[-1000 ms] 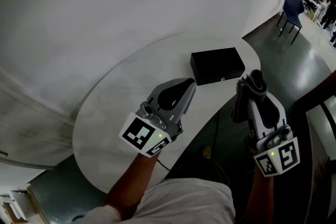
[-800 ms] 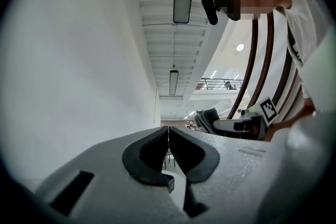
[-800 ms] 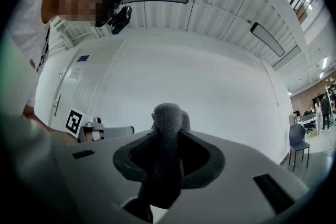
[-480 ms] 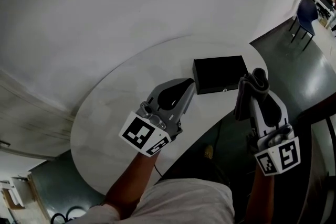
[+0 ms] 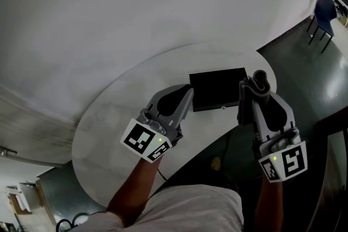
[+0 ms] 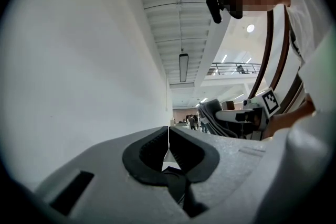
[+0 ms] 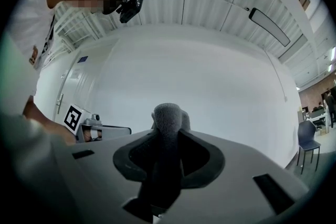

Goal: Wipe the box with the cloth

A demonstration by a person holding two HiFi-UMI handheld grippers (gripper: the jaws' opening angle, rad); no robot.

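Observation:
A flat black box (image 5: pixel 217 88) lies near the right end of the white rounded table (image 5: pixel 119 111) in the head view. My left gripper (image 5: pixel 187 91) is shut with nothing in it, its tip just left of the box's near left corner. My right gripper (image 5: pixel 255 84) is shut on a folded dark grey cloth (image 5: pixel 255 87), which hangs at the box's right end. In the right gripper view the cloth (image 7: pixel 167 128) sticks up between the jaws. The left gripper view shows the closed jaws (image 6: pixel 168 136) and the right gripper's cloth (image 6: pixel 212 115) beyond.
A white wall (image 5: pixel 136 2) rises behind the table. Dark floor (image 5: pixel 304 68) lies to the right, with a blue chair (image 5: pixel 325 11) at the far right. The table's near edge runs under both grippers.
The box now sits closer between the two grippers. Both grippers have moved forward toward it, the cloth now at its right end.

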